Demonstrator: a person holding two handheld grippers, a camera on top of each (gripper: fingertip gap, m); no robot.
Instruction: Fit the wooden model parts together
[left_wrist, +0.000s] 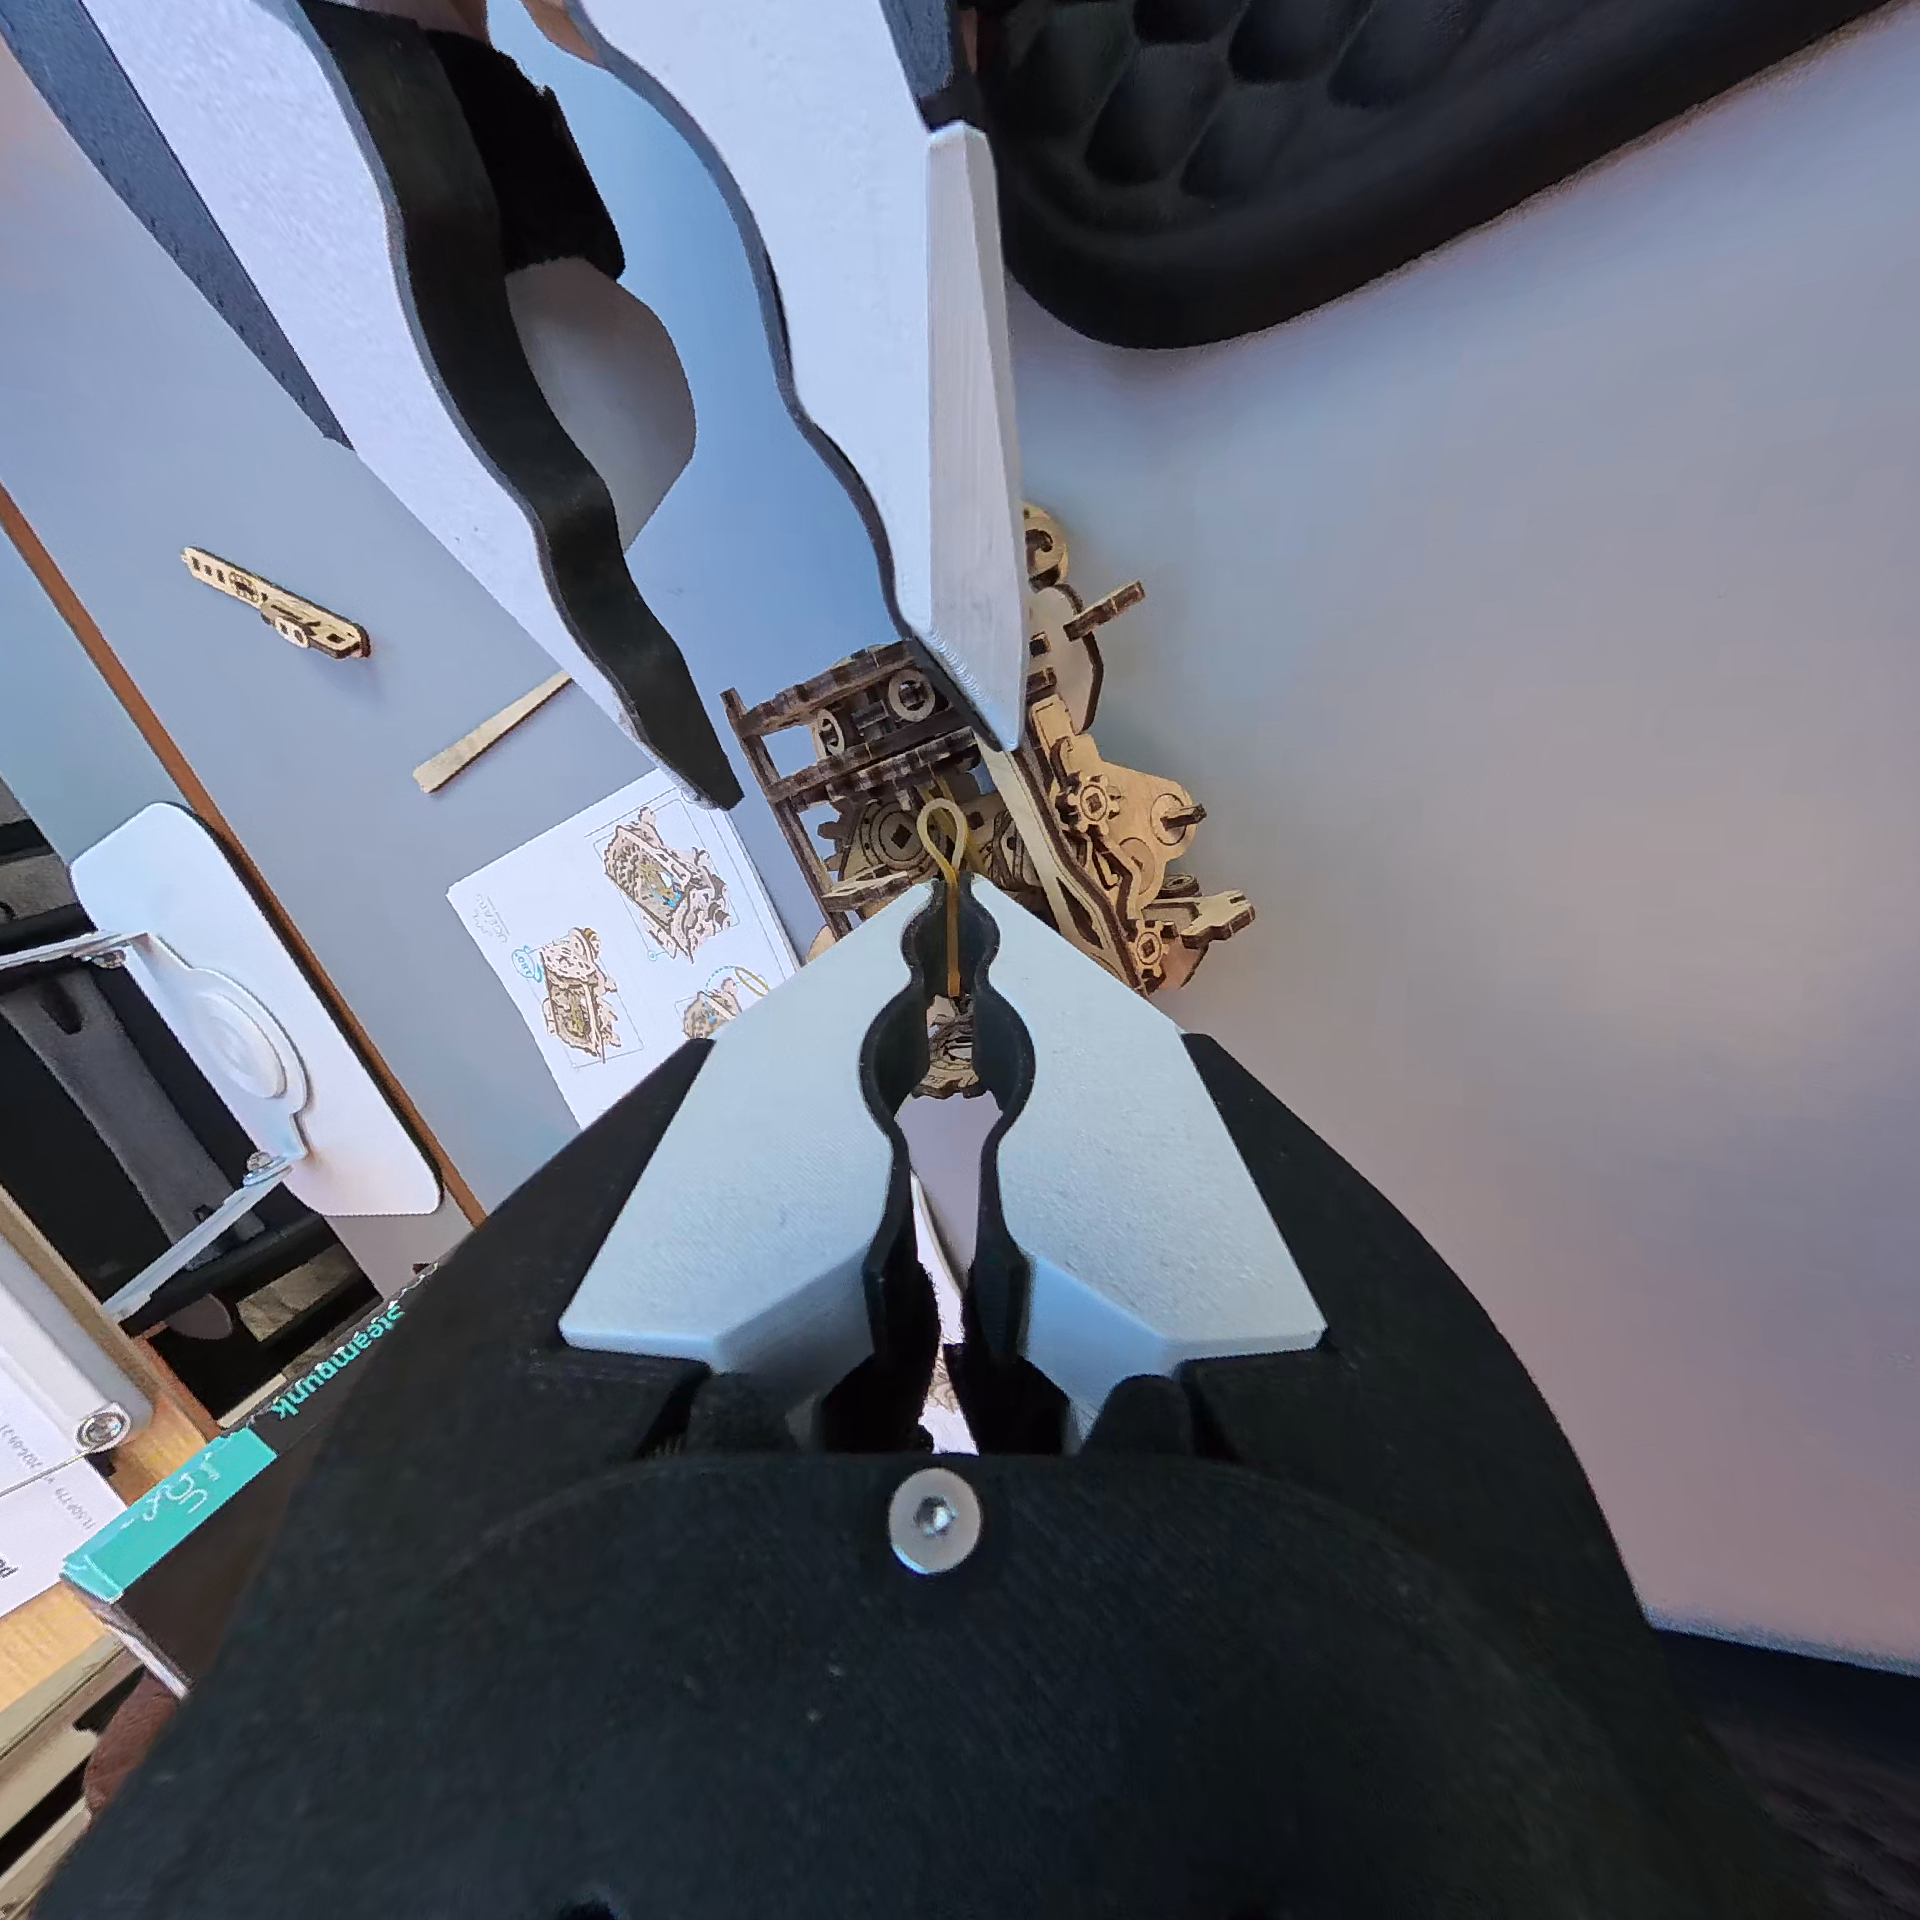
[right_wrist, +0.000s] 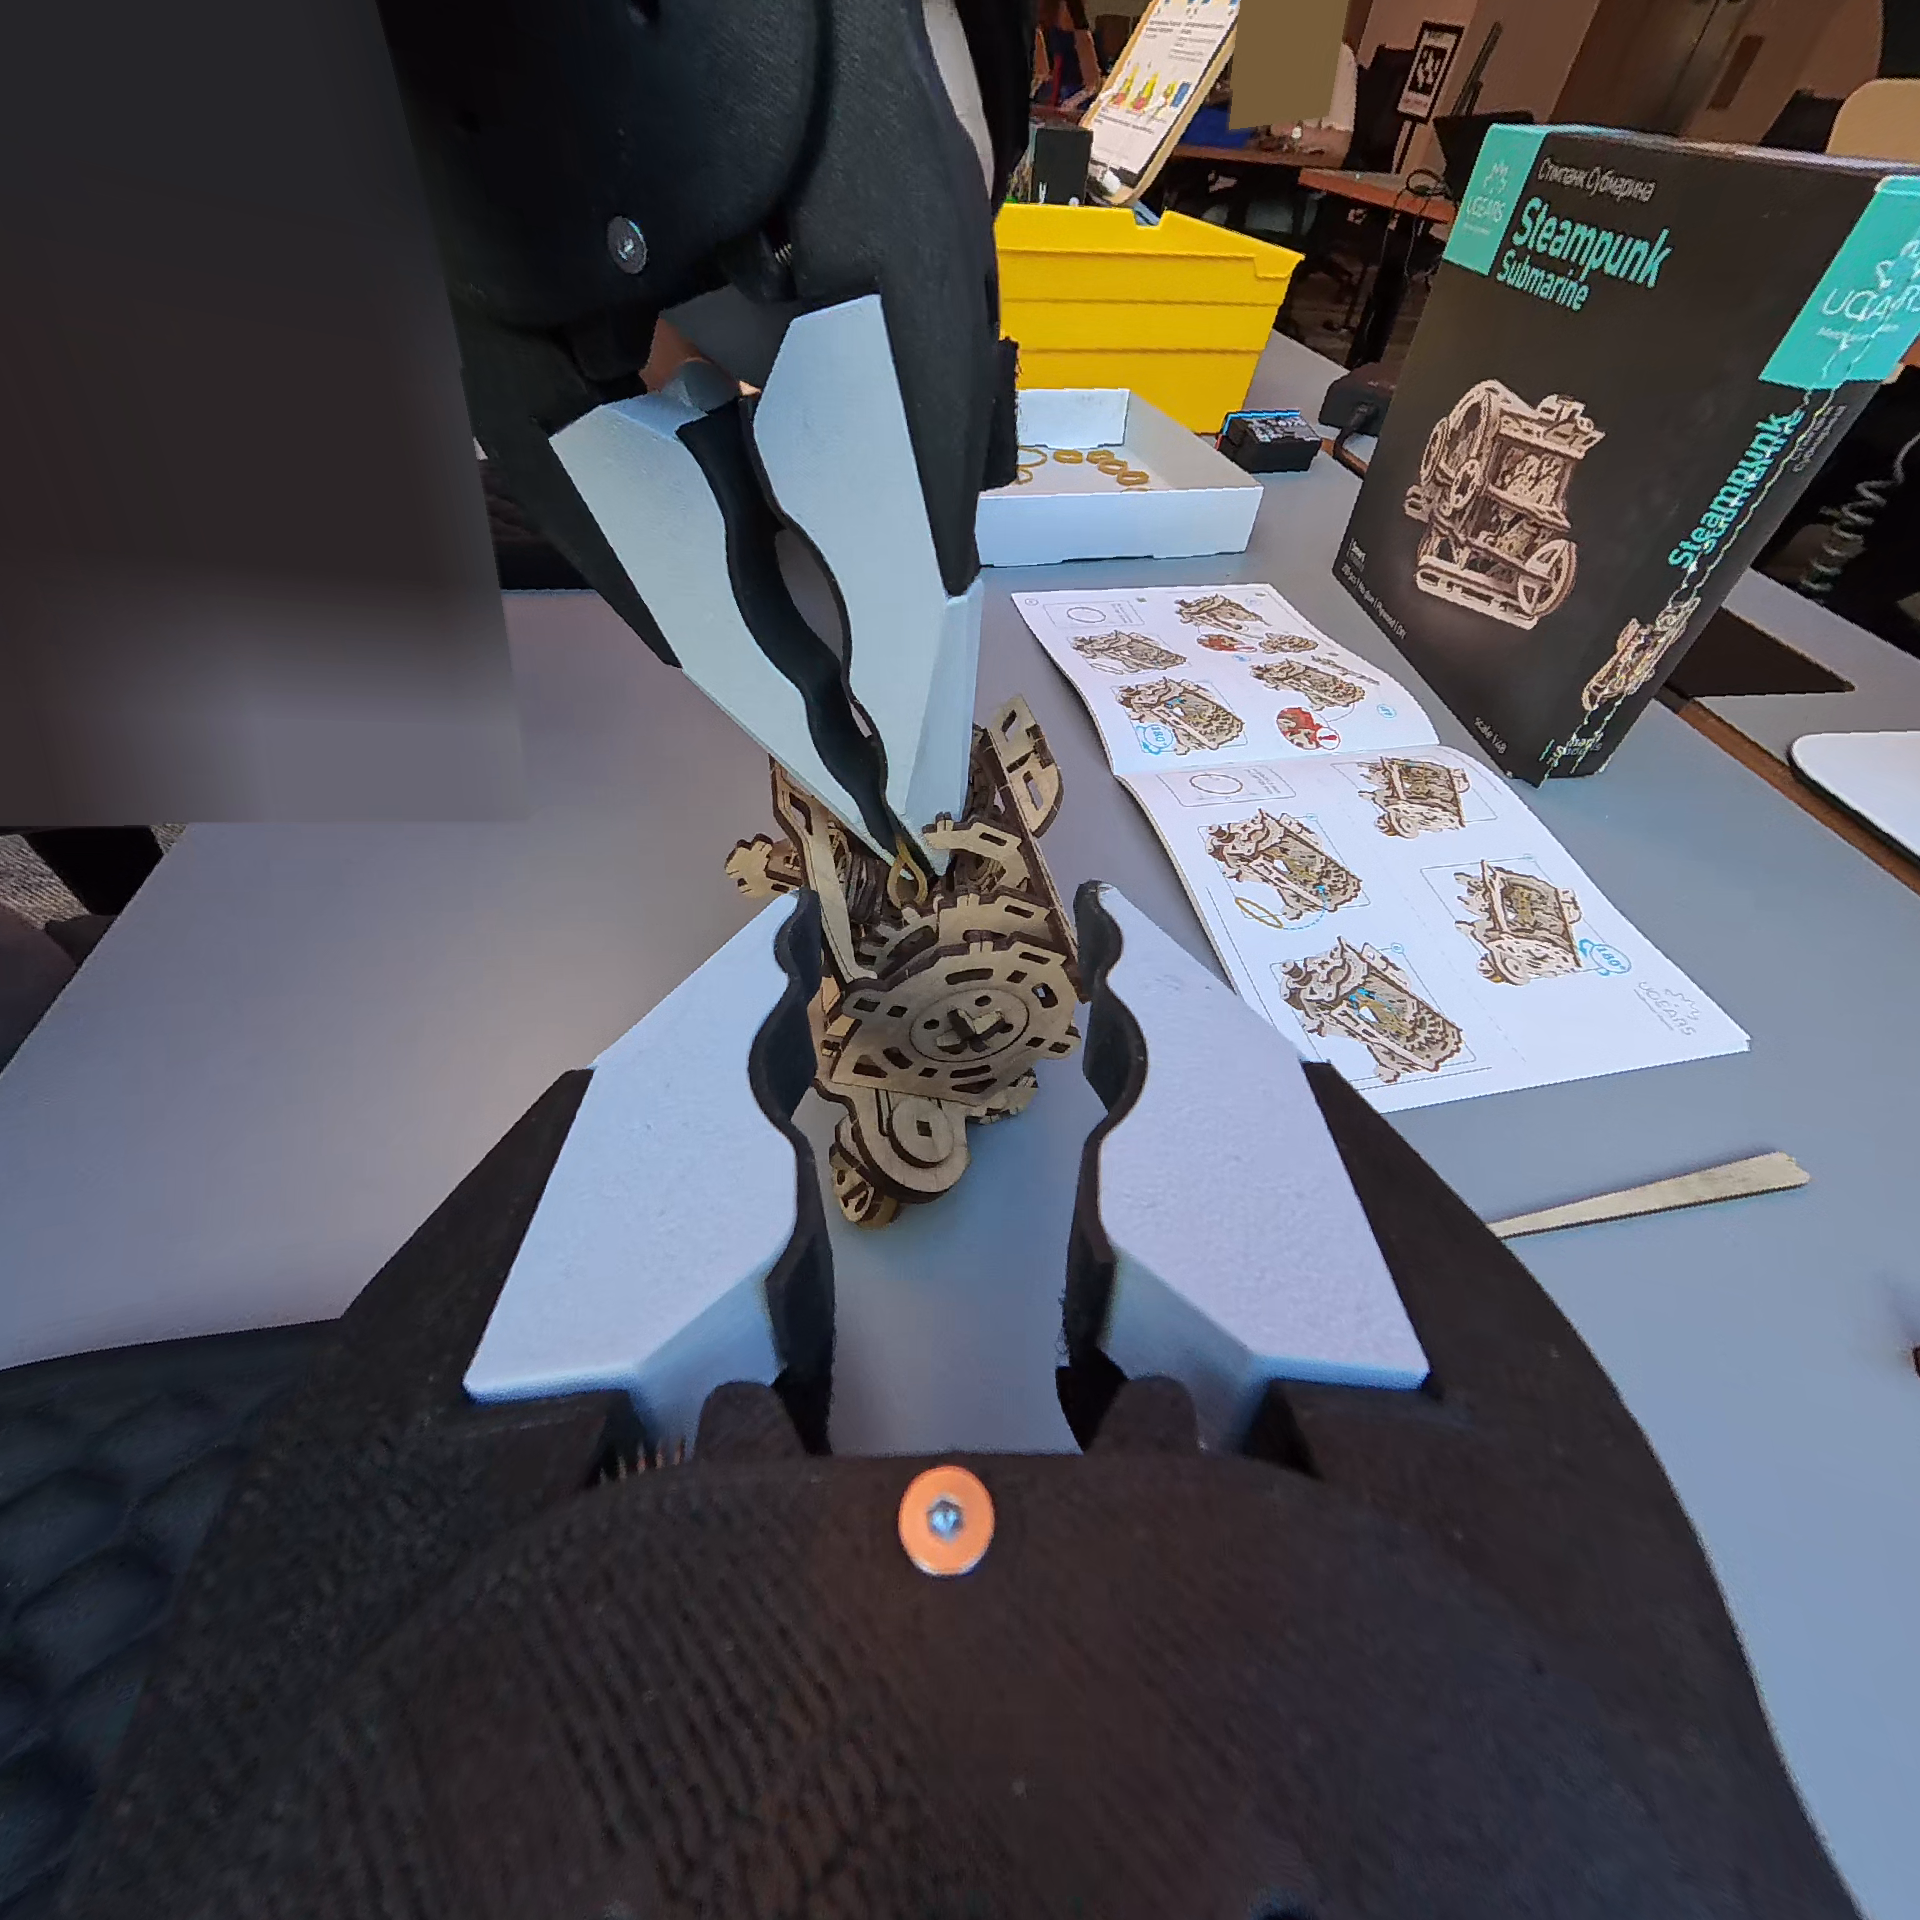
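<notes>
The wooden model (right_wrist: 956, 1018), a laser-cut gear assembly, stands tilted on the grey table (right_wrist: 312, 1039). My right gripper (right_wrist: 940, 914) holds it, jaws wide apart, with a pad against each side. My left gripper (left_wrist: 954, 894) is shut on a yellow rubber band (left_wrist: 940, 831), whose loop sticks out of the tips right at the model (left_wrist: 1101, 821). In the right wrist view the left gripper (right_wrist: 914, 847) comes down from above onto the model's top, with the band (right_wrist: 906, 871) at its tips. The right gripper (left_wrist: 857, 758) shows from above in the left wrist view.
An instruction sheet (right_wrist: 1382, 831) lies to the right of the model, and a dark model box (right_wrist: 1590, 416) stands behind it. A white tray (right_wrist: 1122, 520) with rubber bands and a yellow bin (right_wrist: 1132, 301) sit at the back. A wooden stick (right_wrist: 1652, 1195) and a loose wooden part (left_wrist: 275, 608) lie on the table. Left and right tips are no more than a few centimetres apart.
</notes>
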